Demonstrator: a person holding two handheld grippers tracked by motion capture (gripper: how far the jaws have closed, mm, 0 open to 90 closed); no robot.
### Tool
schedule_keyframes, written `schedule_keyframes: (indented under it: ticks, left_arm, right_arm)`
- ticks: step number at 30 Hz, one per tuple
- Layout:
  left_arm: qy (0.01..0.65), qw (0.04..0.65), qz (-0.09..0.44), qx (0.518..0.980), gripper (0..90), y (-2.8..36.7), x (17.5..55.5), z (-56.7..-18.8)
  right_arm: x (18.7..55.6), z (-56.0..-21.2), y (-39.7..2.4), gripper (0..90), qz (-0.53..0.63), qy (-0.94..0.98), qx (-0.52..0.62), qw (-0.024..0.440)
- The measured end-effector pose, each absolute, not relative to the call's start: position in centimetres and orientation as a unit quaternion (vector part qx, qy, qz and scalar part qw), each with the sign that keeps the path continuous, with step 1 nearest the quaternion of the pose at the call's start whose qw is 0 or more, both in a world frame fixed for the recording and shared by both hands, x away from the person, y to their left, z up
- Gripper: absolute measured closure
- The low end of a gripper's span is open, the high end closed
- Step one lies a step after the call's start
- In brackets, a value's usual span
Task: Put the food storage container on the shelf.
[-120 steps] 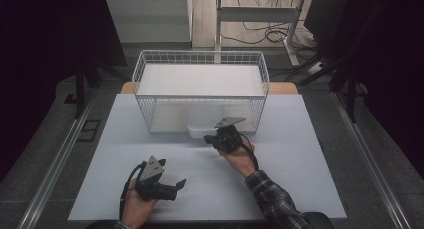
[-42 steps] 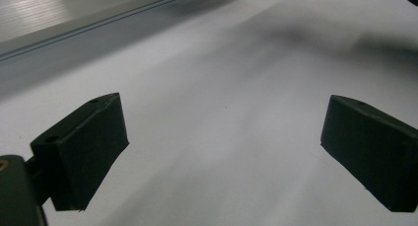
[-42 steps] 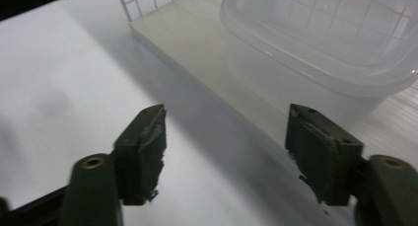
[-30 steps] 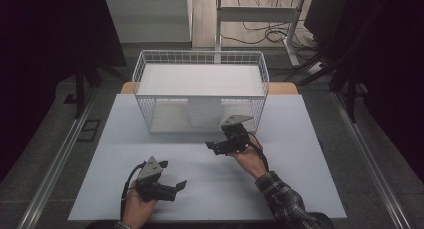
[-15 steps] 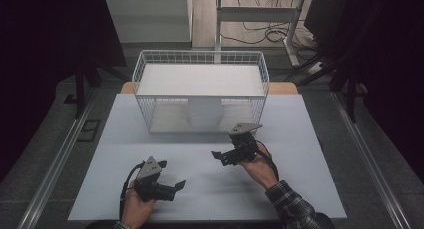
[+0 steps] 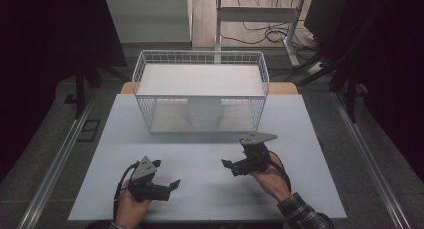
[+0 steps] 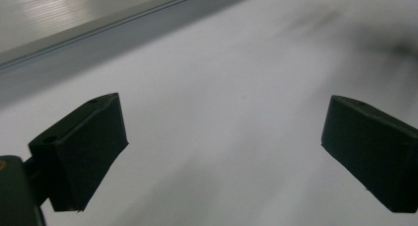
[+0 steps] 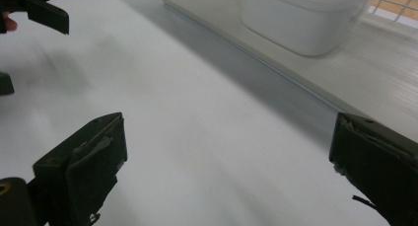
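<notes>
Both tongs, left (image 6: 172, 183) and right (image 6: 226, 164), are held apart and empty over the tabletop (image 6: 210, 189); the right jaws have just been opening, near the white tub (image 6: 204, 113) in the wire basket (image 6: 145, 96).

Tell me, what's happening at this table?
A person holds a two-jaw gripper in each hand over a white table. A white tub sits on the lower shelf of a wire rack. The right gripper, jaws just opened and empty, is near the rack. The left gripper is open too, holding nothing.
</notes>
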State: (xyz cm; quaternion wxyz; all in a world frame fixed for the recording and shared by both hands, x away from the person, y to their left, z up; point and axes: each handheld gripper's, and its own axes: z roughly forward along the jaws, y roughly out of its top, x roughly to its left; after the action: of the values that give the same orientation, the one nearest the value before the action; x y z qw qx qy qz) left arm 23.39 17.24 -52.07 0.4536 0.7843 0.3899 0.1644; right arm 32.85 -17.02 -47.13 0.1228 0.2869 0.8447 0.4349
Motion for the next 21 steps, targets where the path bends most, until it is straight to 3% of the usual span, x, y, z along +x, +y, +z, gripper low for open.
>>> schedule_keyframes:
  ticks: [21]
  left_arm:
    - [0.412,0.431,0.152,0.789,1.8,19.1,22.3,-53.0]
  right_arm:
    - [29.2,-50.1,-22.6,0.0,0.401,0.840,0.327,0.160]
